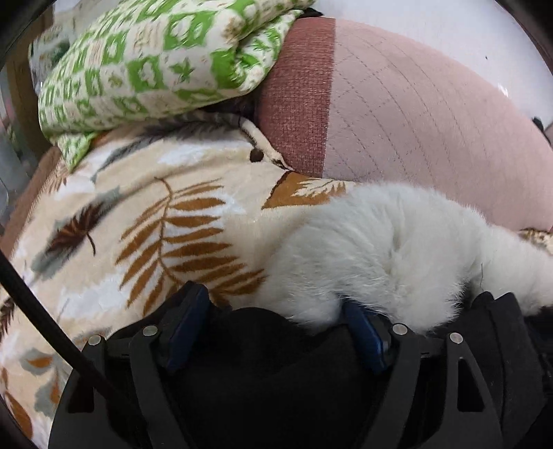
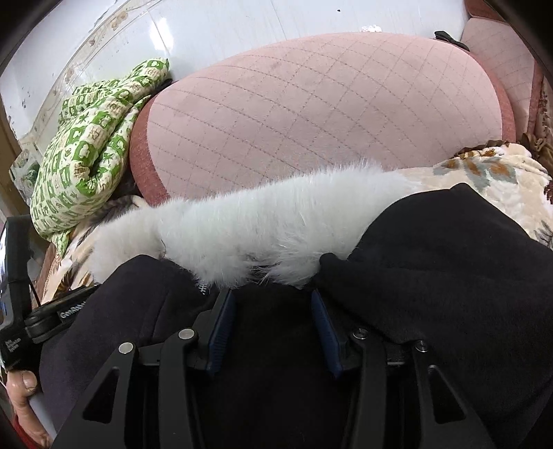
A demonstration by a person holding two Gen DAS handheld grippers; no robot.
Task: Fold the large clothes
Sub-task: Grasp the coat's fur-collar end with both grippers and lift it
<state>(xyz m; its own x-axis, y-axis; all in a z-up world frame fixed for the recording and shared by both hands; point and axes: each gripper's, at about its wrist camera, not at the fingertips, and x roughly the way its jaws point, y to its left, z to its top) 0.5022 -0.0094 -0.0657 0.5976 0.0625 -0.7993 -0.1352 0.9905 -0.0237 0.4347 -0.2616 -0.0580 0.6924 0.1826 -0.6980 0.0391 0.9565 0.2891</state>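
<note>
A black coat with a white fur collar lies on a leaf-patterned cream blanket. My left gripper is open, its blue pads wide apart with black coat fabric bunched between them and fur over the right pad. In the right wrist view the black coat fills the foreground with the fur collar across it. My right gripper is open, its blue pads apart with black fabric between them, just below the fur.
A pink quilted cushion stands behind the coat against a white wall. A green-and-white patterned quilt is piled at the left, seen also in the right wrist view. The other hand-held gripper's body shows at the far left.
</note>
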